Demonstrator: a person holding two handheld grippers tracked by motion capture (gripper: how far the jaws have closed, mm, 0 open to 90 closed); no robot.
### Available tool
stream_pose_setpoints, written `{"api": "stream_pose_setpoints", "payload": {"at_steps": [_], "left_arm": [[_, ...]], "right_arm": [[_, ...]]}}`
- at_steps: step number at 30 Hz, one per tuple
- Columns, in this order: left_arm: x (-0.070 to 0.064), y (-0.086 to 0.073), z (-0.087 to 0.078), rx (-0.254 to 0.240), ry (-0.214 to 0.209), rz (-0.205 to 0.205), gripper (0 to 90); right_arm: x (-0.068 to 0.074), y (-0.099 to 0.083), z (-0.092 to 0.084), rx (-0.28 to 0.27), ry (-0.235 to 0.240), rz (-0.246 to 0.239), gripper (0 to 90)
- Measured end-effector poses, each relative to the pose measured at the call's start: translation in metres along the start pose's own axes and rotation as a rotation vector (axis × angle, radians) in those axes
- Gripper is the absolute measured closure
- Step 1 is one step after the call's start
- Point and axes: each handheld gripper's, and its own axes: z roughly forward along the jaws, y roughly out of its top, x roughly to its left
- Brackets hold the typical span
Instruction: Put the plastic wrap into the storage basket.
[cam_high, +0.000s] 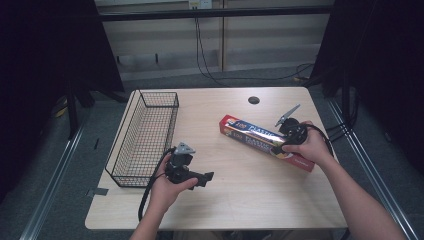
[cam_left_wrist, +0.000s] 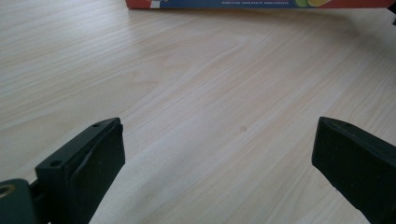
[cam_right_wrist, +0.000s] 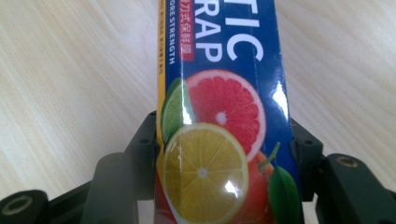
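Pinching plastic wrap box (cam_high: 267, 142) in right gripper (cam_high: 286, 142) jaws, left gripper (cam_left_wrist: 219, 163) jaws spread, wire basket (cam_high: 145, 137) beside it

Empty black wire basket (cam_high: 145, 137) on the wooden table (cam_high: 235, 200), left side.

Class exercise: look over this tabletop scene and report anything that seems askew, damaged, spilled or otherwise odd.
Nothing looks damaged or spilled. The plastic wrap box lies slantwise to the table edges, but only because the right gripper is shut on it near one end. The wire basket sits upright along the left edge, and the left gripper is open beside it.
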Motion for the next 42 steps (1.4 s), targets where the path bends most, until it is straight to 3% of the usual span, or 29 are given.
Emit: {"api": "stream_pose_setpoints", "payload": {"at_steps": [7,13,18,19,20,29,33,36,37,42], "left_arm": [[-0.003,0.011,0.003,0.015,-0.03,0.033,1.5],[-0.01,0.036,0.002,0.034,-0.071,0.089,0.9],[-0.016,0.052,0.001,0.064,-0.085,0.141,0.8],[-0.021,0.06,0.001,0.073,-0.078,0.176,1.4],[-0.022,0.063,0.001,0.068,-0.093,0.186,2.2],[-0.031,0.09,0.004,0.076,-0.12,0.22,4.1],[-0.032,0.102,0.008,0.11,-0.139,0.269,4.0],[-0.034,0.107,0.013,0.11,-0.162,0.265,3.9],[-0.034,0.11,0.014,0.128,-0.164,0.297,3.8],[-0.04,0.118,0.022,0.14,-0.179,0.314,3.4]], "right_arm": [[0.009,-0.001,-0.009,-0.021,0.016,-0.052,43.4],[0.02,-0.002,-0.023,-0.06,0.052,-0.082,43.5],[0.031,-0.002,-0.029,-0.065,0.067,-0.14,43.4],[0.033,-0.002,-0.03,-0.068,0.067,-0.153,43.4],[0.035,-0.002,-0.031,-0.068,0.075,-0.165,43.4],[0.053,0.001,-0.036,-0.066,0.103,-0.231,43.3],[0.062,0.002,-0.037,-0.054,0.118,-0.252,43.3],[0.064,0.003,-0.039,-0.069,0.124,-0.269,43.3],[0.064,0.004,-0.039,-0.07,0.127,-0.277,43.3],[0.068,0.006,-0.04,-0.066,0.13,-0.294,43.3]]}}
